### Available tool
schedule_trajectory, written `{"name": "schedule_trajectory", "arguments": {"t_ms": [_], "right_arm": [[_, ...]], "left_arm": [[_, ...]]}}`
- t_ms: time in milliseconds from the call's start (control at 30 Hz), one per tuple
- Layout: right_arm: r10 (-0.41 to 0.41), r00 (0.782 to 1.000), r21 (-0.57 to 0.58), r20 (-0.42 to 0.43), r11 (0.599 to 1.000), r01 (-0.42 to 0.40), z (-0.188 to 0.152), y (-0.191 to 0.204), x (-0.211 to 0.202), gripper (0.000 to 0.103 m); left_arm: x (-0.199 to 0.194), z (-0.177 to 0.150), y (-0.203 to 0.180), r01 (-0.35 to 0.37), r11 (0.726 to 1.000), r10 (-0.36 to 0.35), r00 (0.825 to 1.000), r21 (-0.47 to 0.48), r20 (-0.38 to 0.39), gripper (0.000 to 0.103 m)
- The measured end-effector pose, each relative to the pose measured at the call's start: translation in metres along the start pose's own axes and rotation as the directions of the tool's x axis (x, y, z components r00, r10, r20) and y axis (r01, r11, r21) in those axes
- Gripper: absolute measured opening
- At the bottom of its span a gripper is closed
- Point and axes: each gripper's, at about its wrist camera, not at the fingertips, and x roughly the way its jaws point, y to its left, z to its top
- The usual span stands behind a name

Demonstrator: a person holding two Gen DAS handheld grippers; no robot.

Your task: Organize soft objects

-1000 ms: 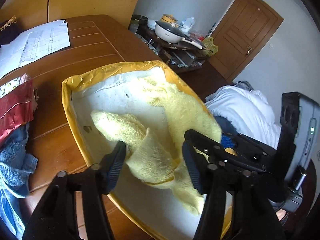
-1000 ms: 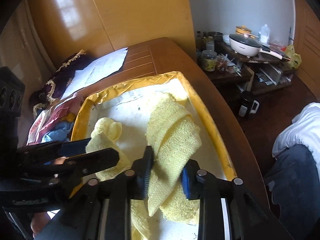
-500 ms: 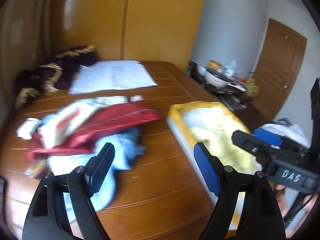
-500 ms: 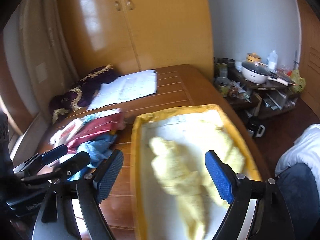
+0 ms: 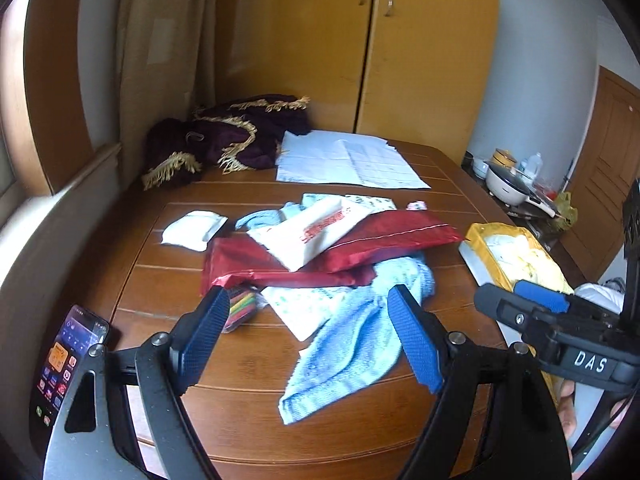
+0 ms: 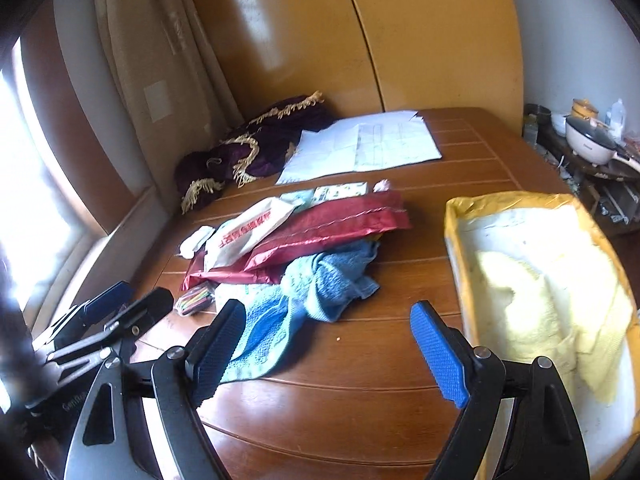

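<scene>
on the left edge of the table (image 5: 248,420), only the left cam is showing a phone (image 5: 66,364) w/ its screen lit; the right cam is showing inside the yellow box (image 6: 454,240), where a yellow towel (image 6: 536,312) is lying crumpled. left claw (image 5: 308,344) is hanging wide apart, holding nothing, over a blue towel (image 5: 356,340) that is spilling out from under a red bag (image 5: 384,240) & a white packet (image 5: 312,236). right claw (image 6: 332,354) is also gaping apart, empty, btwn the blue towel and the box. papers (image 5: 348,160) & a purple fringed cloth (image 5: 224,140) are lying farther back.
</scene>
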Motion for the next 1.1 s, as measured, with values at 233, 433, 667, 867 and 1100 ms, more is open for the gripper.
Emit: {"name": "schedule_trajectory", "arguments": {"t_ms": [233,433,667,867,1100], "right_arm": [[0.043,0.998,0.040,-0.052,0.998,-0.041,0.004,0.004,0.025,0.086],[0.065,0.995,0.150,-0.071,0.987,-0.054,0.021,-0.004,0.050,0.077],[0.078,0.991,0.282,-0.110,0.958,-0.044,0.036,-0.018,0.090,0.053],[0.113,0.990,0.335,-0.082,0.939,-0.079,0.040,-0.025,0.105,0.046],[0.112,0.992,0.345,-0.061,0.935,-0.085,0.046,-0.027,0.119,0.035]], "left_arm": [[0.013,0.008,0.020,0.027,0.999,-0.028,0.999,-0.021,-0.032,0.081],[0.053,0.046,0.022,0.068,0.998,-0.067,0.996,0.018,-0.059,0.081],[0.115,0.074,0.015,0.085,0.994,-0.075,0.986,0.064,-0.147,0.068],[0.139,0.067,-0.003,0.115,0.983,-0.076,0.965,0.140,-0.253,0.057],[0.130,0.060,0.006,0.136,0.987,-0.112,0.962,0.081,-0.248,0.022]]}}
